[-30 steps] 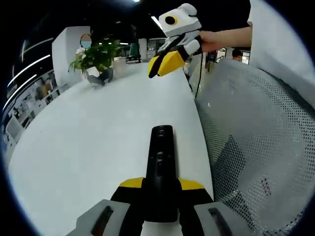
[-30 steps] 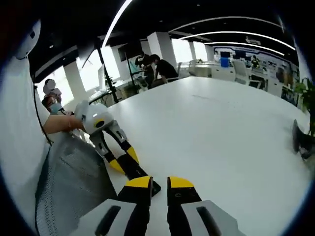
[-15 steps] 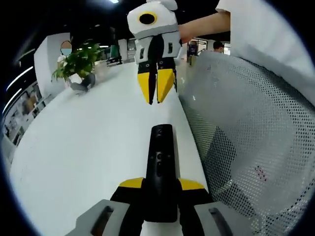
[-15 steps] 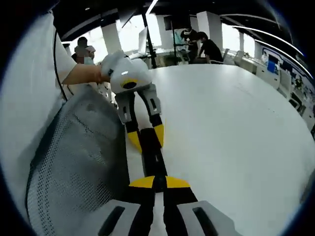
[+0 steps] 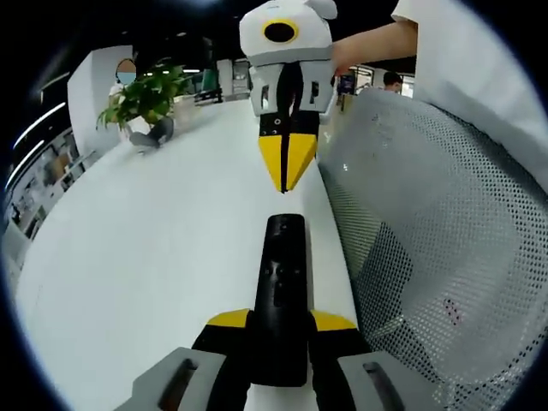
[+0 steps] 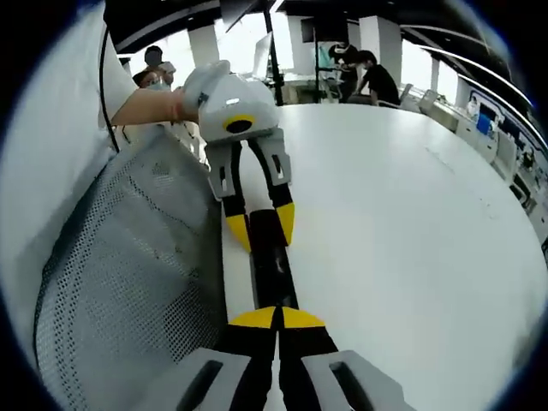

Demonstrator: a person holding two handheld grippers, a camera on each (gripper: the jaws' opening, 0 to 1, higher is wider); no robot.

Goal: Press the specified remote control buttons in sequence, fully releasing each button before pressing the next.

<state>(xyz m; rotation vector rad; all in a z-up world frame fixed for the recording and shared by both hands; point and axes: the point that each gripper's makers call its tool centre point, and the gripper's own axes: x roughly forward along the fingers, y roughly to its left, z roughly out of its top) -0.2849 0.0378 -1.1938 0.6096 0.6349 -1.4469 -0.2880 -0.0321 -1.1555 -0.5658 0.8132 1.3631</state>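
- In the left gripper view, a black remote (image 5: 281, 291) lies lengthwise at centre frame on the white table (image 5: 145, 248), its near end clamped between the yellow tips of the left gripper (image 5: 279, 324), whose jaws are closed against its sides.
- Above it in the same view, the right gripper (image 5: 285, 171) comes down from the top centre. Its yellow tips are pressed together into one point, holding nothing, and that point sits just above the remote's far end; contact cannot be told.
- A person's hand (image 5: 347, 58) grips the right gripper's white body at the upper right.
- A grey mesh chair back (image 5: 437, 248) takes up the right side of this view, and a potted plant (image 5: 145, 98) stands on the table at the upper left.
- In the right gripper view, the right gripper (image 6: 277, 318) shows at bottom centre with its tips together, meeting the remote (image 6: 269, 257) at its near end.
- The remote runs up the frame to the left gripper (image 6: 259, 224), whose two yellow tips straddle its far end.
- The chair back (image 6: 128, 274) lies at the left, the table (image 6: 411, 240) spreads to the right, and people (image 6: 368, 73) stand far off at the top.
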